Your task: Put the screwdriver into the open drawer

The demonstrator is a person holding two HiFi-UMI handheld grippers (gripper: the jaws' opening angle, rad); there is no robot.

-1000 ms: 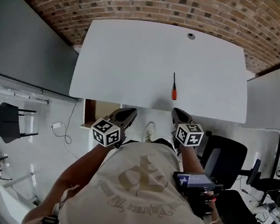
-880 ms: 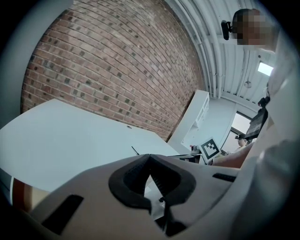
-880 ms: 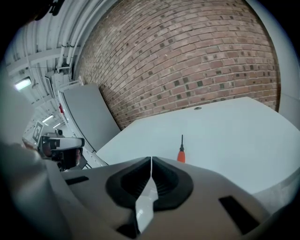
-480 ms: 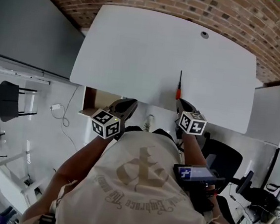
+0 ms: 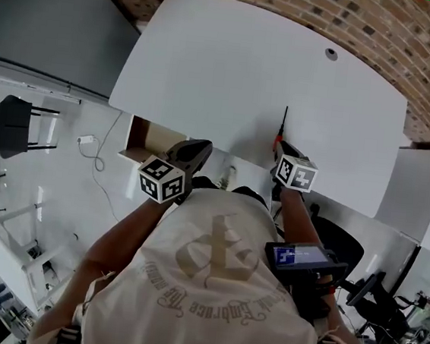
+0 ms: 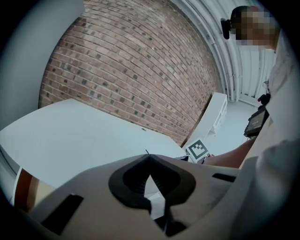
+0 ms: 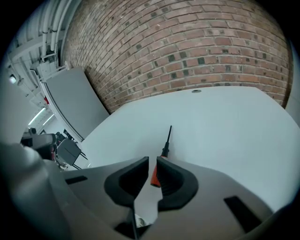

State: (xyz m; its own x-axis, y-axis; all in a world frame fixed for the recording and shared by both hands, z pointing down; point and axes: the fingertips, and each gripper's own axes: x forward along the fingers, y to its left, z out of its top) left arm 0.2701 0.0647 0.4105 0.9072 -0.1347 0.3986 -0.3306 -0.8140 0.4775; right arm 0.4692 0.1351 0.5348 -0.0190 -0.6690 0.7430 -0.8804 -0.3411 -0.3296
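A screwdriver [image 5: 281, 129] with an orange handle and black shaft lies near the front edge of the white table [image 5: 233, 70]. My right gripper [image 5: 281, 148] hovers just over its handle. In the right gripper view the jaws [image 7: 153, 161] are opening by a narrow gap, and the orange handle [image 7: 154, 176] shows through it, lying below and untouched. My left gripper [image 5: 198, 149] hangs off the table's front edge, beside the open wooden drawer [image 5: 151, 139]. Its tips [image 6: 149, 159] meet with nothing between them. The drawer's edge [image 6: 26, 187] shows at the lower left of that view.
A brick wall [image 7: 187, 42] runs behind the table. The tabletop has a cable hole [image 5: 331, 54] at the back. A black office chair [image 5: 339, 245] stands right of the person, and another chair [image 5: 18, 120] stands far left. A grey panel [image 5: 47, 27] borders the left.
My right gripper has moved forward and down from the table's edge to the screwdriver handle. The left gripper has drifted slightly. The head view has tilted, so the table sits higher and more slanted.
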